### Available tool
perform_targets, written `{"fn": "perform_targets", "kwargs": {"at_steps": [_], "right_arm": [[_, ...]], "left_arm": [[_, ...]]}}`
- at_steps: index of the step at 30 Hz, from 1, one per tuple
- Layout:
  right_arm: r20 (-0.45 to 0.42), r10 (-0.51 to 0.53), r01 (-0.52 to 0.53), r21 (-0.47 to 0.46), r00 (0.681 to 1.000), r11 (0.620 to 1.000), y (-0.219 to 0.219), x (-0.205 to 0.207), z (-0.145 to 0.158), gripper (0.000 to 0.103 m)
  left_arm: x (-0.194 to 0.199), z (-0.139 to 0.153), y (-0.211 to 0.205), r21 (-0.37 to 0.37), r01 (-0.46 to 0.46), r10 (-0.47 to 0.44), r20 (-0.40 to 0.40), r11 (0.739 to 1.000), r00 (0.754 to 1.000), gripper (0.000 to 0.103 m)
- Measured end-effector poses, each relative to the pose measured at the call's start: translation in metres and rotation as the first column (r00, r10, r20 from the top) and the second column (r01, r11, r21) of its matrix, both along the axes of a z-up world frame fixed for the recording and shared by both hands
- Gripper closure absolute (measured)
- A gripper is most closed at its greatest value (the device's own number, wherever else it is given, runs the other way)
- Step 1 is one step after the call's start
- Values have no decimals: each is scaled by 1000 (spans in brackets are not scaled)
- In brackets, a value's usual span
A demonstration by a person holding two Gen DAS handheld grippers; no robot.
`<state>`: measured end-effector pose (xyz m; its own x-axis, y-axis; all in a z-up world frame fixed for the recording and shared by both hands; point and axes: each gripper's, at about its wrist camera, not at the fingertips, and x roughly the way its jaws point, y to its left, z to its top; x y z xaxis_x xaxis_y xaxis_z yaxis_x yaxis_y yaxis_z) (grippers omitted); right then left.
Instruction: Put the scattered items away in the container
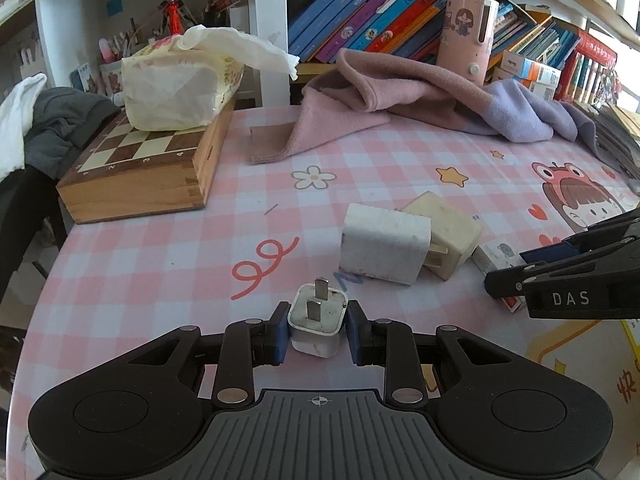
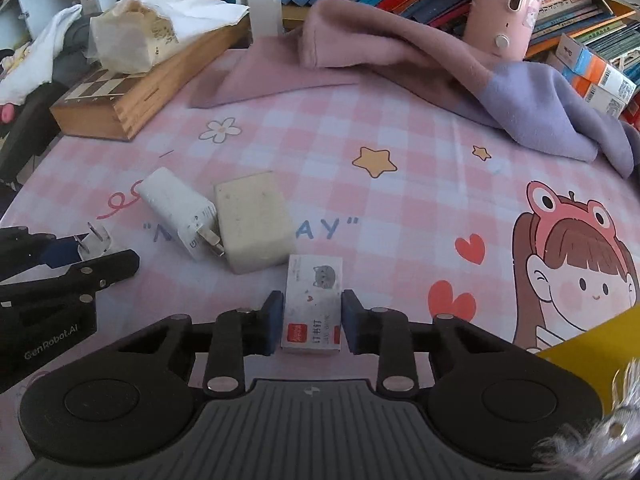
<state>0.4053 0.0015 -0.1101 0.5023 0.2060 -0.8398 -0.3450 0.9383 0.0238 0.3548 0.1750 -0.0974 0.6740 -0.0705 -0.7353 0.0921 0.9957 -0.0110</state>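
Left hand-held gripper (image 1: 317, 330): blue pads pressed against both sides of a small white plug adapter (image 1: 317, 325), prongs pointing up. Right hand-held gripper (image 2: 308, 322): pads tight on both sides of a small staple box (image 2: 313, 304), which lies flat on the worktop (image 1: 160, 248).

Left to right on the worktop: wooden chess box (image 1: 140, 168) at the left edge, a tissue pack (image 1: 176, 84) on top; open checked surface in the middle; a white charger (image 1: 382, 250) touching a cream charger block (image 1: 448, 232), just past the staple box. Pink and lilac cloth (image 2: 440, 64) along the back. Wide bare room to the right of the chargers. No container identifiable.
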Motion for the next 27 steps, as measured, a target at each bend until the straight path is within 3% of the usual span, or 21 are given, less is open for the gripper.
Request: {"fn": "perform_targets", "kwargs": {"at_steps": [12,21,27], "right_arm": [[88,-5,-4,97,996,995,-8,-43,48,74],[118,28,-46,154,993,987,-21,-107,82,74],[144,93,-111,122,985,986,-27,-164,93,74]], "left_arm": [[-41,42,-3,-27,3,-1,77,1000,997,76],[-108,82,-7,-70,30,-21,131,997,991,76],[-162,98,-2,-104,45,-31,133,994,991,76]]}}
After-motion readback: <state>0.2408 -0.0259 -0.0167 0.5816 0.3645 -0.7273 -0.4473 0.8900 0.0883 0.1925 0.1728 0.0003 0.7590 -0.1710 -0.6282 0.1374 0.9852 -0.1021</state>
